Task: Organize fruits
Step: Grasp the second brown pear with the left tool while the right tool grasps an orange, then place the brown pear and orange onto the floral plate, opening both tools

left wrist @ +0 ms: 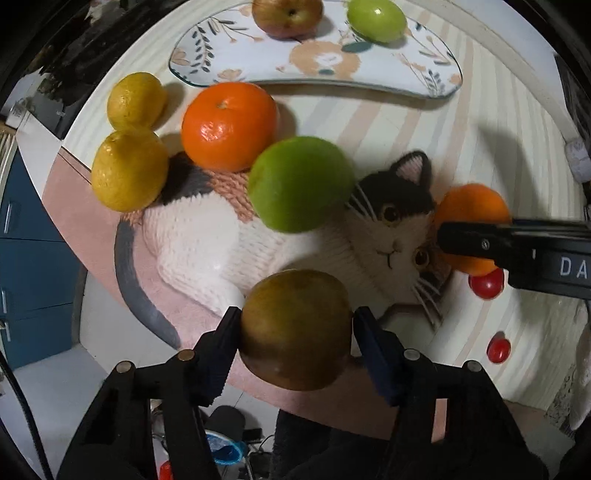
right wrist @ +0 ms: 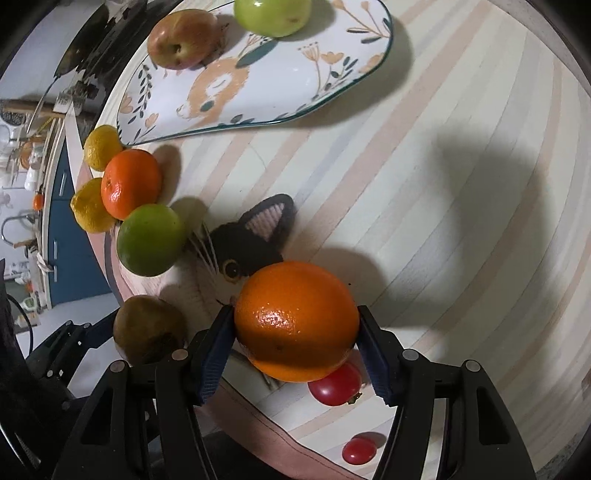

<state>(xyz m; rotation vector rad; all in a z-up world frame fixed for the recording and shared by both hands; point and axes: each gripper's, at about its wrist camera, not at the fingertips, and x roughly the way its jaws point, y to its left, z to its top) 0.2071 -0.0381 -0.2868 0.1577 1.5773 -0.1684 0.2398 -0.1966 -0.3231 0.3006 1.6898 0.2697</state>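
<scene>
While the floral plate point(left wrist: 436, 79) at the top of the left wrist frame carried only a red apple point(left wrist: 287, 16) and a green apple point(left wrist: 376, 19), both grippers were clamped on fruit at bottom centre of their own views. The left gripper point(left wrist: 295, 332) pinched a brownish-green fruit point(left wrist: 295, 328); the right gripper point(right wrist: 296, 332) squeezed a large orange point(right wrist: 296, 319). Both fruits were round and glossy, held only at their sides, so either could have rolled out. The orange sat just above a cherry tomato point(right wrist: 334, 386), which a drop might have knocked off the mat.
</scene>
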